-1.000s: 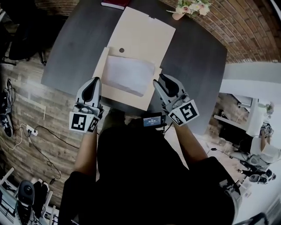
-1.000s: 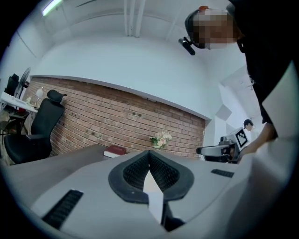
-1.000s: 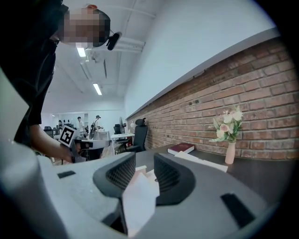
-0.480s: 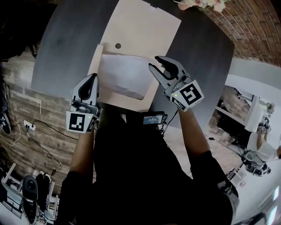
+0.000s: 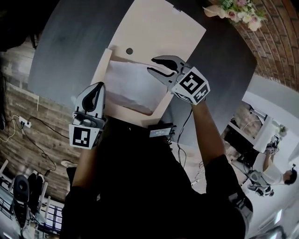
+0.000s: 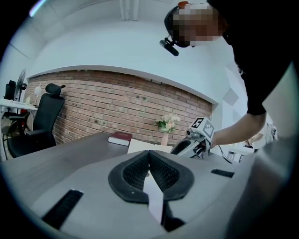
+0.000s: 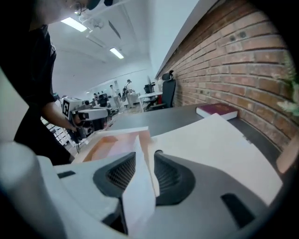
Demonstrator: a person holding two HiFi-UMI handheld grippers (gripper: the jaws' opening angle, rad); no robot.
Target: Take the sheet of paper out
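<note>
An open tan folder [image 5: 159, 32] lies on the dark table [image 5: 65, 46], with a white sheet of paper [image 5: 128, 84] in its lower half. My right gripper [image 5: 158, 70] is open at the sheet's right edge. In the right gripper view the sheet [image 7: 140, 186] stands edge-on between its spread jaws [image 7: 145, 172], close to the left pad. My left gripper [image 5: 99, 88] is at the folder's left edge. Its jaws [image 6: 149, 161] are shut on a thin pale strip, which looks like the folder's edge.
A red book [image 6: 120, 137] and a vase of flowers [image 5: 238, 11] sit at the table's far side by the brick wall. A small black device [image 5: 161, 130] hangs at the near table edge. An office chair [image 6: 44, 116] stands to the left.
My right gripper has moved from the table's near edge up and left onto the sheet's right edge, jaws still apart. The left gripper has stayed at the folder's left edge.
</note>
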